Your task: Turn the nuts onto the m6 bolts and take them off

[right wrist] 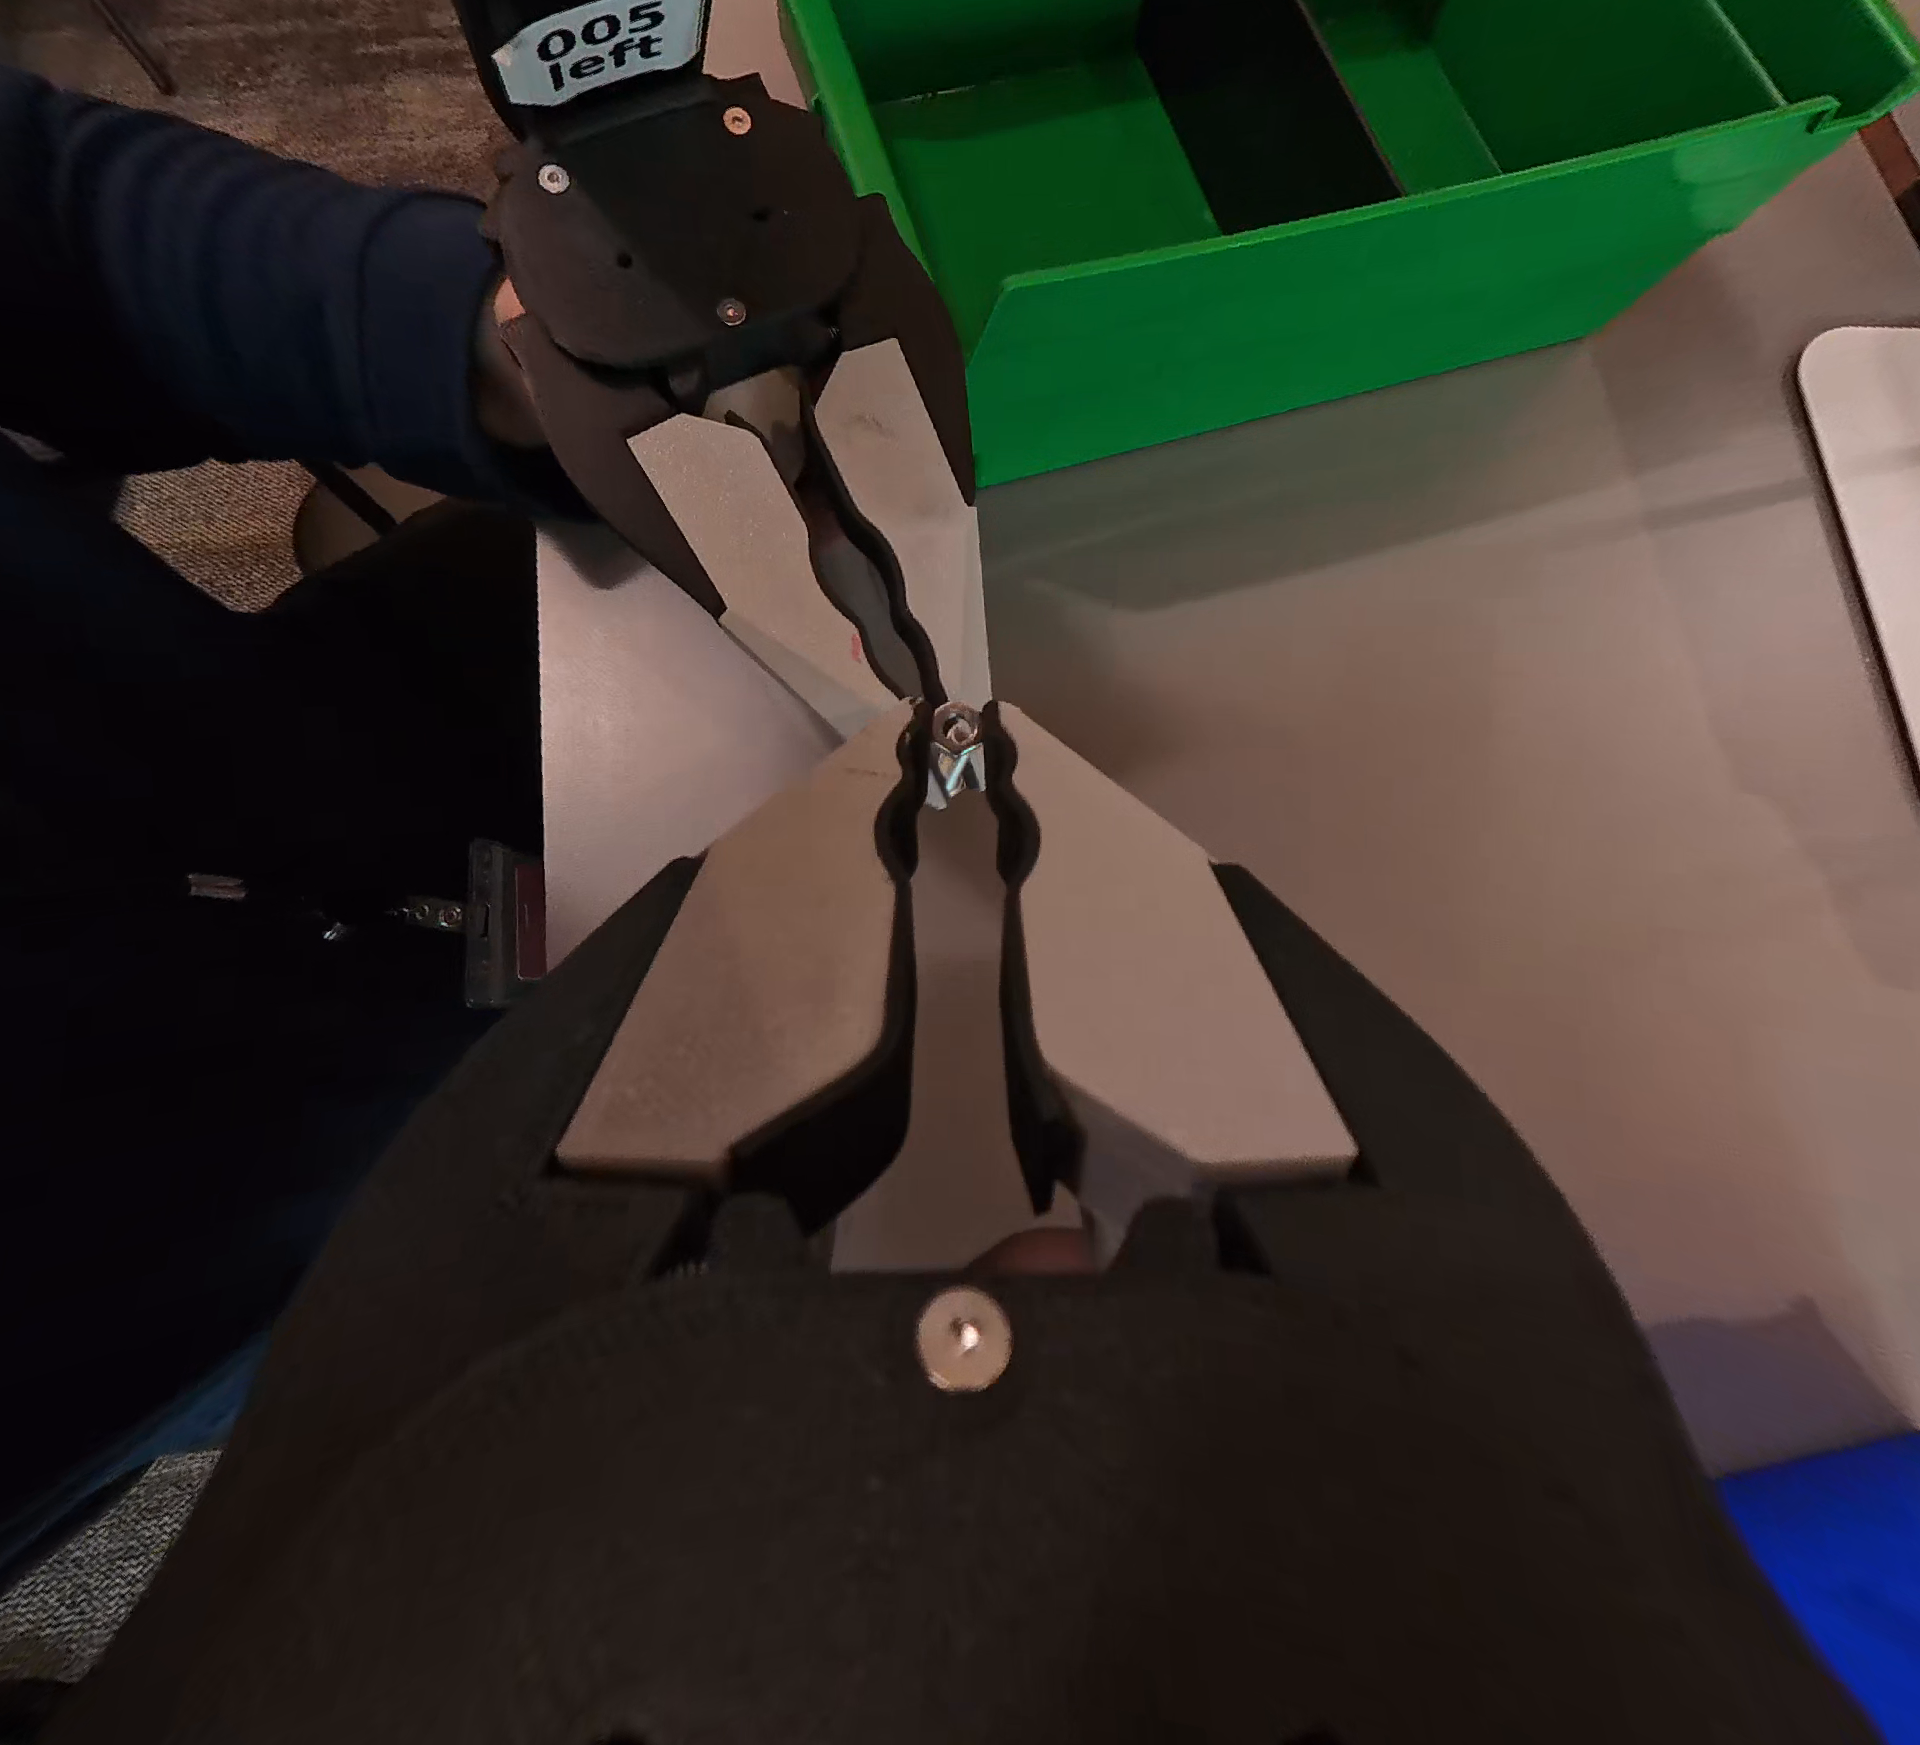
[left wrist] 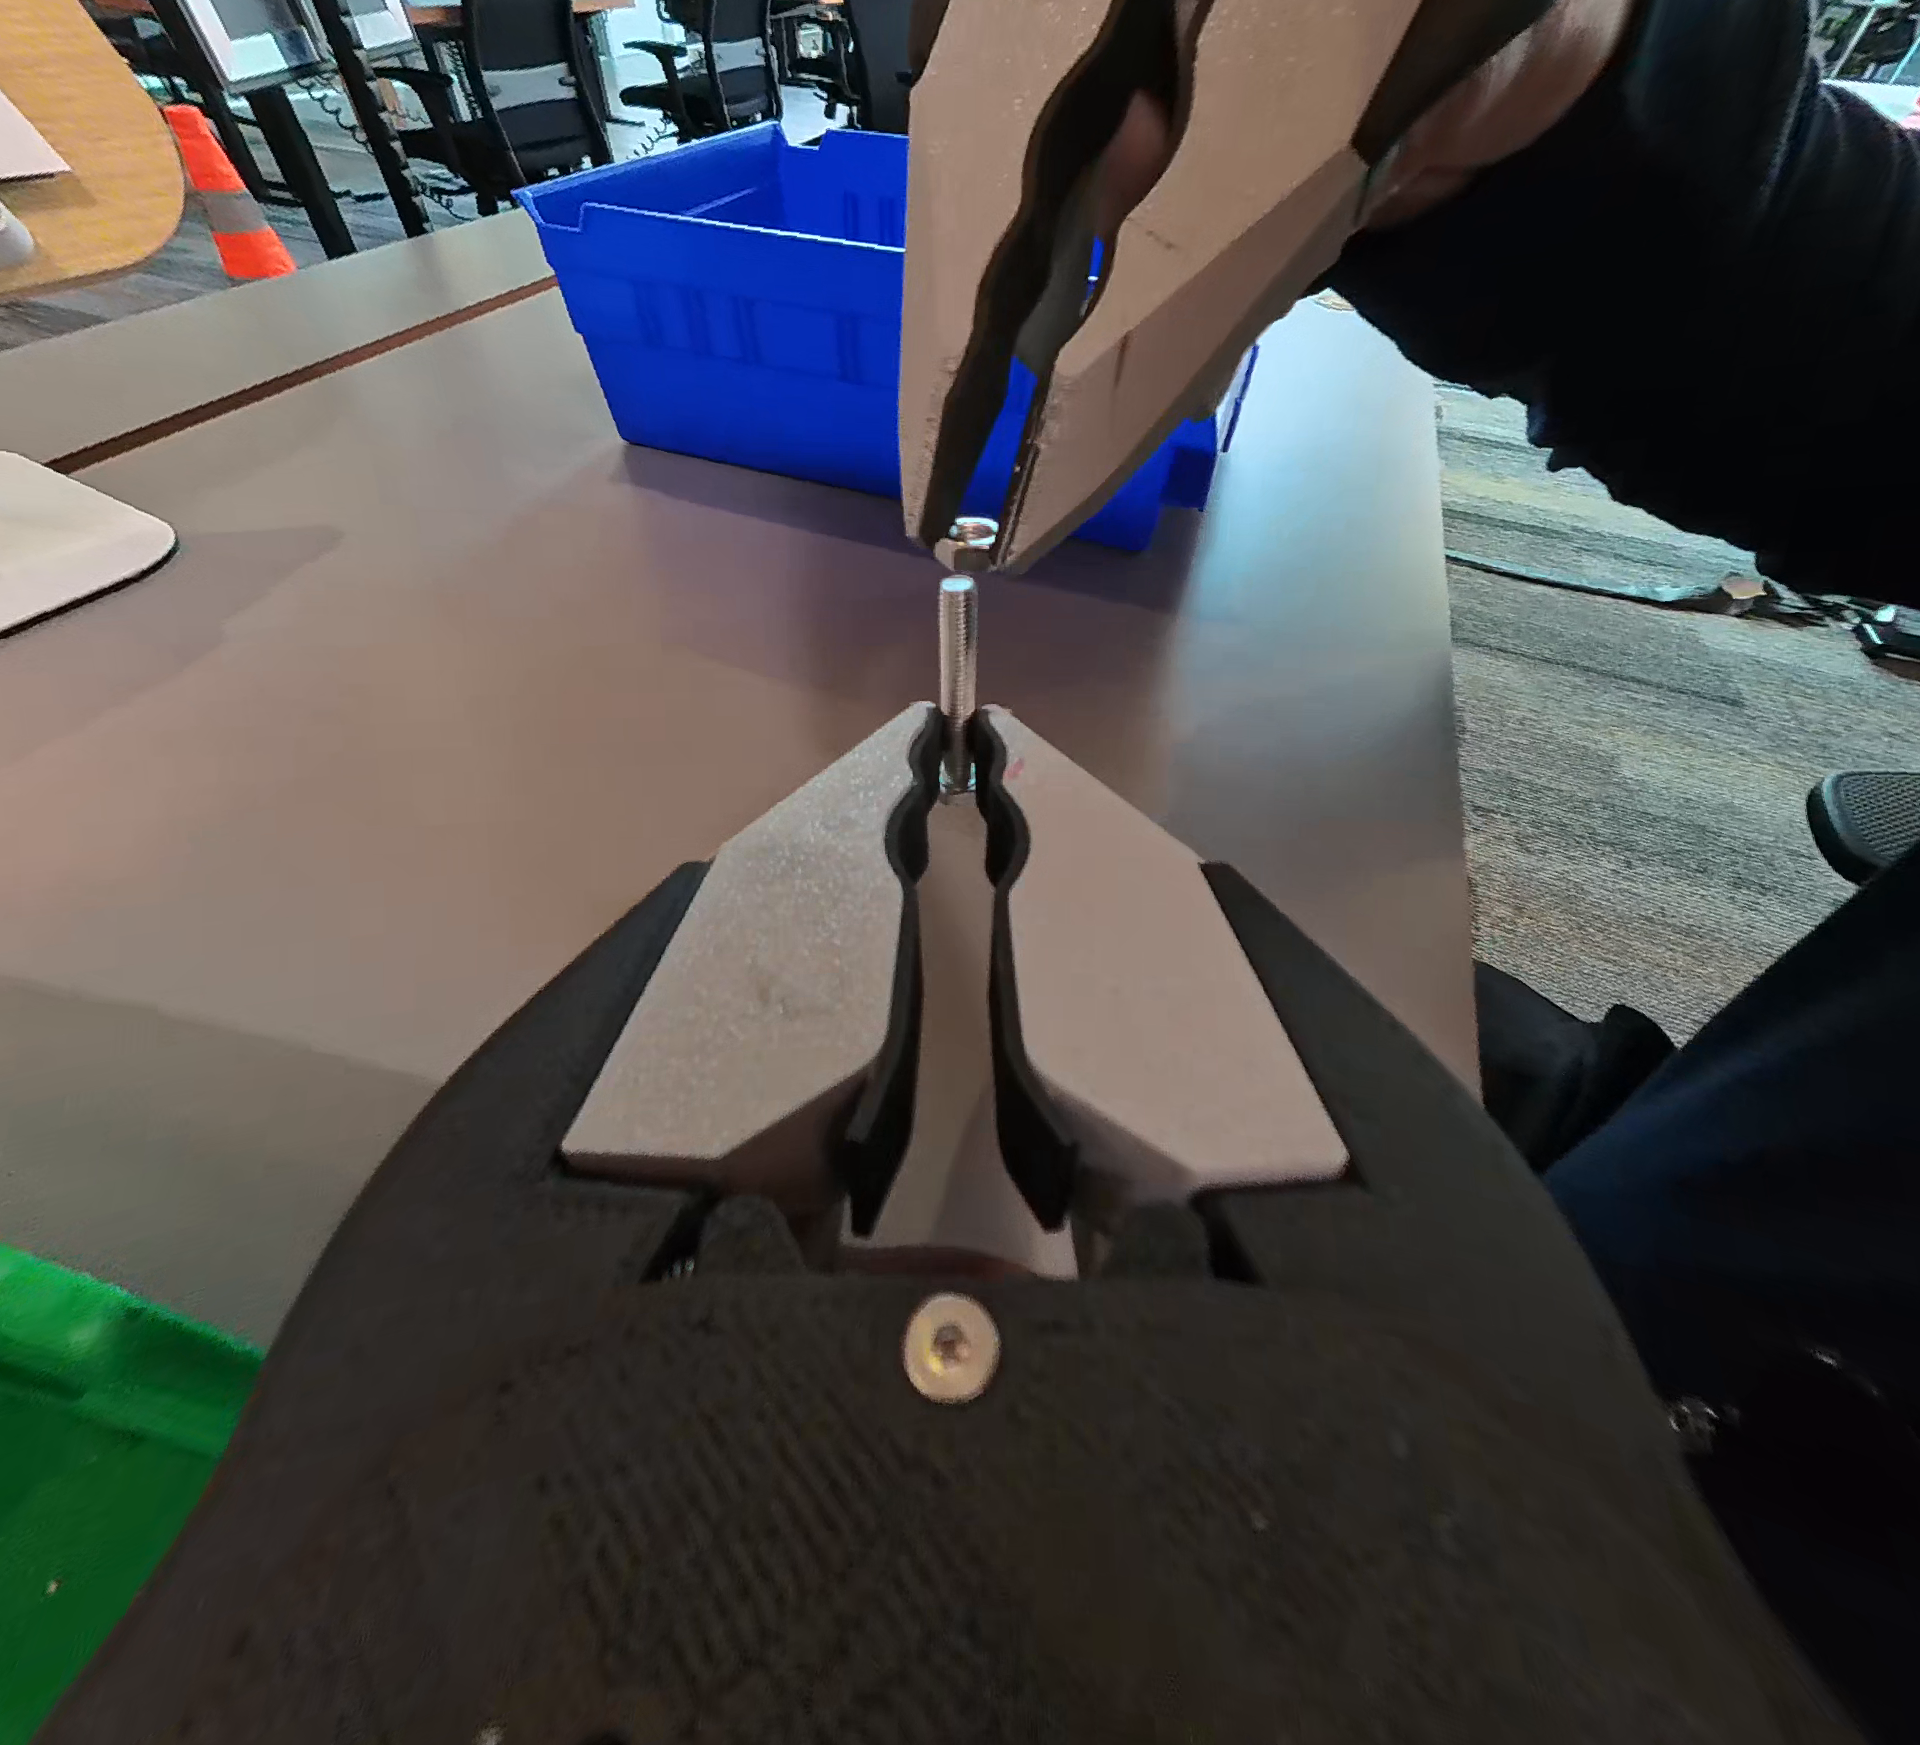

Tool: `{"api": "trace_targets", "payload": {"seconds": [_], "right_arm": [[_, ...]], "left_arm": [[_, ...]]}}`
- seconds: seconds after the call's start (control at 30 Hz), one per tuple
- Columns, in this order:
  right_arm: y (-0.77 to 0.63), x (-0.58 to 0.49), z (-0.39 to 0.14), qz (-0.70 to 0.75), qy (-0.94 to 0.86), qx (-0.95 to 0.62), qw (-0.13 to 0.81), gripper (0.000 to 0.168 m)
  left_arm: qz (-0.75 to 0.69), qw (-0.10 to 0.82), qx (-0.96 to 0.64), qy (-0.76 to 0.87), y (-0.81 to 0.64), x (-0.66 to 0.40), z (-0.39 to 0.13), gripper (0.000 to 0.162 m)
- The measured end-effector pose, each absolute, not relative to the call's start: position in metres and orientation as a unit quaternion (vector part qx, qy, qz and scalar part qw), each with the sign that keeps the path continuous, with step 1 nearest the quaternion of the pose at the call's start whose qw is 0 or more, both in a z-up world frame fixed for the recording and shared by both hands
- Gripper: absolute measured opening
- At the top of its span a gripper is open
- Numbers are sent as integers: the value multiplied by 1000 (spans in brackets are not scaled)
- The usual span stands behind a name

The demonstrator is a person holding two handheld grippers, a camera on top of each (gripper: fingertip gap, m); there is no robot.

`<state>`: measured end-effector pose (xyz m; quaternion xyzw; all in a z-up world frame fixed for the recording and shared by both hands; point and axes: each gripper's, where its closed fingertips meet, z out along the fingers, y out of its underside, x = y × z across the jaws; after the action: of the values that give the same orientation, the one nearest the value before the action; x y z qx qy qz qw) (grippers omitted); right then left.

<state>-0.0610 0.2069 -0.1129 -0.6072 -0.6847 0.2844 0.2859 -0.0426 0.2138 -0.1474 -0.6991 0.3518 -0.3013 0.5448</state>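
My left gripper (left wrist: 958, 727) is shut on a silver bolt (left wrist: 957, 646) near its head, threaded end pointing away from me over the grey table (left wrist: 416, 656). My right gripper (left wrist: 968, 552) comes down from above, shut on a silver hex nut (left wrist: 966, 542) held just off the bolt's tip, with a small gap between them. In the right wrist view my right gripper (right wrist: 954, 739) pinches the nut (right wrist: 954, 755) at its fingertips, and the left gripper (right wrist: 925, 693) meets it from the upper left. The bolt is mostly hidden behind the nut there.
A blue bin (left wrist: 790, 324) stands on the table behind the grippers. A green bin (right wrist: 1351, 137) with a black divider sits beside the left gripper; its corner shows in the left wrist view (left wrist: 94, 1487). A white flat object (left wrist: 62, 542) lies at the table's left edge. Office chairs stand beyond. Only a small space, under 4 cm, lies between the two pairs of fingers.
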Motion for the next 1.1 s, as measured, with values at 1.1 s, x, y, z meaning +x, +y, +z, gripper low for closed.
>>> {"api": "trace_targets", "payload": {"seconds": [1.1], "right_arm": [[207,-63,-119,280,-673,-624,281,9]], "left_arm": [[-296,547,-704,343,214,-43,-147,2]]}}
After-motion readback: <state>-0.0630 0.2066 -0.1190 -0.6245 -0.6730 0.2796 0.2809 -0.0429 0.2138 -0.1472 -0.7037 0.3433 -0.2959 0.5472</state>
